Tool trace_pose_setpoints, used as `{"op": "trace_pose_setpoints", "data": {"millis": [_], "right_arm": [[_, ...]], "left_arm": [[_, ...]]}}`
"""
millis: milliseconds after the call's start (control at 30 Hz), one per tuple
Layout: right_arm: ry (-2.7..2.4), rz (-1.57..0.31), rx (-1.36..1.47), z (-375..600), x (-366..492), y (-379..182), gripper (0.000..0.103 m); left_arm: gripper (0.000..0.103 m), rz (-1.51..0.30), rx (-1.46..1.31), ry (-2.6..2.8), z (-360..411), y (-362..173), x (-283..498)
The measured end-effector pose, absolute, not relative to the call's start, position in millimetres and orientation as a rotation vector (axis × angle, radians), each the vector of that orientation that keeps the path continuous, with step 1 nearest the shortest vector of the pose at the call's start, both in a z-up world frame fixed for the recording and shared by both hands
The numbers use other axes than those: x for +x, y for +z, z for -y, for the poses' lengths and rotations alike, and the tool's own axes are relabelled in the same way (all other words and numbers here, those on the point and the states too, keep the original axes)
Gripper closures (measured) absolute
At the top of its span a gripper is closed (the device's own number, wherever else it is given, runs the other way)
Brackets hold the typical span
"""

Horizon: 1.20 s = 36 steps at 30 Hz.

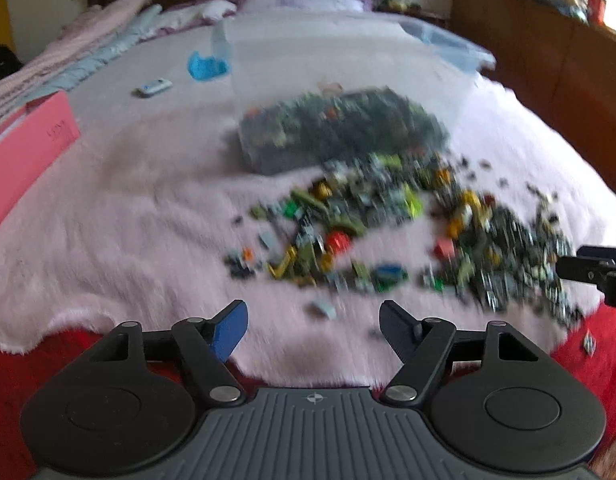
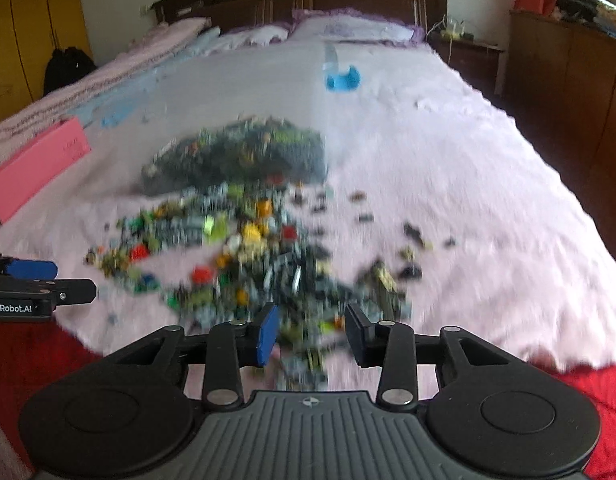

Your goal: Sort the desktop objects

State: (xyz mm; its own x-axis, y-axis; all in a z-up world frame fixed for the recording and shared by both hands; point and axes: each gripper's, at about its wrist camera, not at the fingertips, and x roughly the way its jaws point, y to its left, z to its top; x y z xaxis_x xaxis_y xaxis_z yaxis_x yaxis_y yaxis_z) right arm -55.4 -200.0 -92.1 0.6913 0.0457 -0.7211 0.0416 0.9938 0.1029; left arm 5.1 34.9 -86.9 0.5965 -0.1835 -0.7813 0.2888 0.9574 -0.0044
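Blurred multicolour toy-brick pile (image 1: 388, 232) ahead of left claw (image 1: 314, 332), under right claw (image 2: 312, 336); both claws agape, nothing gripped.

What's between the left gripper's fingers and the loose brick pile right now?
Mostly bare pink blanket, seen in the left wrist view. One pale brick lies apart, just ahead of the open left gripper, short of the brick pile.

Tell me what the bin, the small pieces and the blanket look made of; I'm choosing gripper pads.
Bin: clear, smooth plastic, likely; the pieces inside show through its wall.
Small pieces: probably hard, bright plastic building bricks, though blur hides detail.
Blanket: soft pale pink fleece or plush, judging by its fuzzy nap and ragged edge.
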Motion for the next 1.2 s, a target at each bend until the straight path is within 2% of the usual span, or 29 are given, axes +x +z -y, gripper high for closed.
{"op": "trace_pose_setpoints", "data": {"millis": [100, 167, 233, 333, 1000, 1033, 1067, 1133, 1200], "right_arm": [[0.033, -0.830, 0.109, 195, -58, -94, 0.071], [0.066, -0.835, 0.094, 184, -57, -96, 0.075], [0.109, -0.828, 0.074, 174, -55, -98, 0.078], [0.158, -0.831, 0.075, 162, -47, -102, 0.082], [0.170, -0.872, 0.096, 147, -24, -113, 0.084], [0.170, -0.875, 0.098, 147, -24, -114, 0.084], [0.169, -0.875, 0.101, 147, -24, -115, 0.087], [0.165, -0.878, 0.104, 147, -25, -116, 0.089], [0.162, -0.875, 0.106, 147, -26, -116, 0.089]], "left_arm": [[0.041, -0.905, 0.148, -0.316, -28, -90, 4], [0.057, -0.923, 0.146, -0.350, -25, -93, 4], [0.065, -0.945, 0.131, -0.387, -19, -97, 4], [0.065, -0.953, 0.132, -0.418, -11, -101, 2], [0.068, -0.985, 0.094, -0.465, -7, -111, 12], [0.071, -0.983, 0.096, -0.467, -6, -111, 12], [0.078, -0.978, 0.102, -0.473, -6, -111, 11], [0.087, -0.973, 0.106, -0.493, -4, -111, 9], [0.087, -0.969, 0.111, -0.493, -4, -110, 8]]}}
